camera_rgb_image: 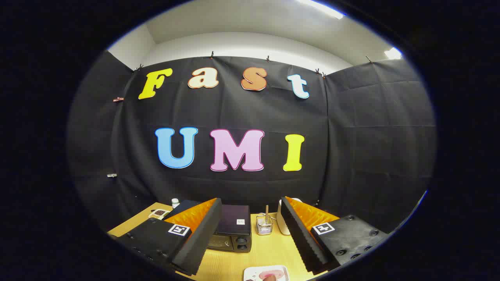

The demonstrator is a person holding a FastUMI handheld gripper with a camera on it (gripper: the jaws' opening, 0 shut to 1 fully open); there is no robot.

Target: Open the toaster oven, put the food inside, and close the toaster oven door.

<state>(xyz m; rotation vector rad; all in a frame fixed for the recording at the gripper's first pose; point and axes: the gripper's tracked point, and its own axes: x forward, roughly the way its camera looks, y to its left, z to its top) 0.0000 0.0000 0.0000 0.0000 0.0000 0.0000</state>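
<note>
The fingers (248, 230) are spreading wide, released, gripping nothing. Between their tips, a white plate (266, 272) of food is sitting on the bench (265, 249). Beyond, the toaster oven (233, 228) is standing closed, beside a wire holder (264, 225).

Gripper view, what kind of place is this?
Likely a staged recording booth, not a home kitchen: black cloth walls clipped up around a wooden table with a toaster oven and a plate of food. The open gripper holds nothing.
</note>
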